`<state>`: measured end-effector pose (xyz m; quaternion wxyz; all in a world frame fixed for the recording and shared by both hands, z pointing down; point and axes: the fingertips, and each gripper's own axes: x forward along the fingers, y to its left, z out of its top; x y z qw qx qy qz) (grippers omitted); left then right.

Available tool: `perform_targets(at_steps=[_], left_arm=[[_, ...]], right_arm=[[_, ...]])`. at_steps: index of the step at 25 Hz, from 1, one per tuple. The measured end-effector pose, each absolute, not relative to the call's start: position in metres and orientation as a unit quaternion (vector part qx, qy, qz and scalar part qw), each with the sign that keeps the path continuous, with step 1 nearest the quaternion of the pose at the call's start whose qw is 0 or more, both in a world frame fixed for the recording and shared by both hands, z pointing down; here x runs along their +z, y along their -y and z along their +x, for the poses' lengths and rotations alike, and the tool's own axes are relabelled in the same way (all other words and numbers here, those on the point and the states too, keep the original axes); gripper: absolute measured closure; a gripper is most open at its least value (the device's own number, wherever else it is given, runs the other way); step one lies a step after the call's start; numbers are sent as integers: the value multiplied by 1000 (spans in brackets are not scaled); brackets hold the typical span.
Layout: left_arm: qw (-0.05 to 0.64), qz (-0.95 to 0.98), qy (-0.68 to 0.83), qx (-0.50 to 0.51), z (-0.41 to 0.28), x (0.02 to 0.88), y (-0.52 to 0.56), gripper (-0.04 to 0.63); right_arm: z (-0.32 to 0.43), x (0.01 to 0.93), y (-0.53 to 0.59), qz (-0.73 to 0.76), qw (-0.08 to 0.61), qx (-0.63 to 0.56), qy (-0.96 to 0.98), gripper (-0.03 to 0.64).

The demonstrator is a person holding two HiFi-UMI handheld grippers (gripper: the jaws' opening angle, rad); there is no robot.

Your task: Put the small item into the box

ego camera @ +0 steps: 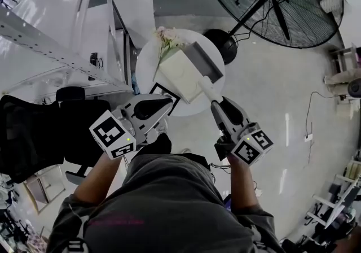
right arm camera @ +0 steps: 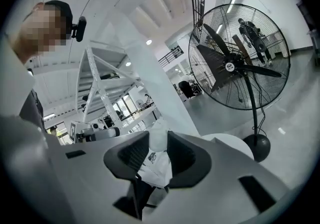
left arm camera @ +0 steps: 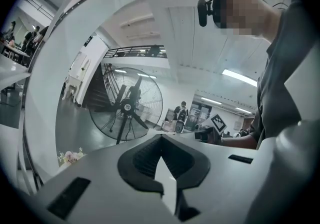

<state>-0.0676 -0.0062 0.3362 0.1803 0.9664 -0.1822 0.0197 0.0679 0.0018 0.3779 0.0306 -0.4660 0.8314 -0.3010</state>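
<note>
Right gripper view shows the right hand-held gripper [right arm camera: 157,142] clamped on the small item [right arm camera: 151,163], a limp white packet, carried near the open box [ego camera: 179,74] on the round table [ego camera: 145,62]. The left hand-held gripper [left arm camera: 161,140] is closed and empty. Being soft, the packet could probably sag, catch the box's rim and drop outside. It might also shove the unsteadied box toward the flowers [ego camera: 168,40].

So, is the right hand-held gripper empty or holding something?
Holding: the right hand-held gripper is closed on a small white printed packet.
</note>
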Motion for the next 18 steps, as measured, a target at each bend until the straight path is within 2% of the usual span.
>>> perform_targets(at_steps=[18], left_arm=[[196,961,195,32,-83,356,69,581]], right_arm=[[64,410,69,-471,5,-316,-824,499]])
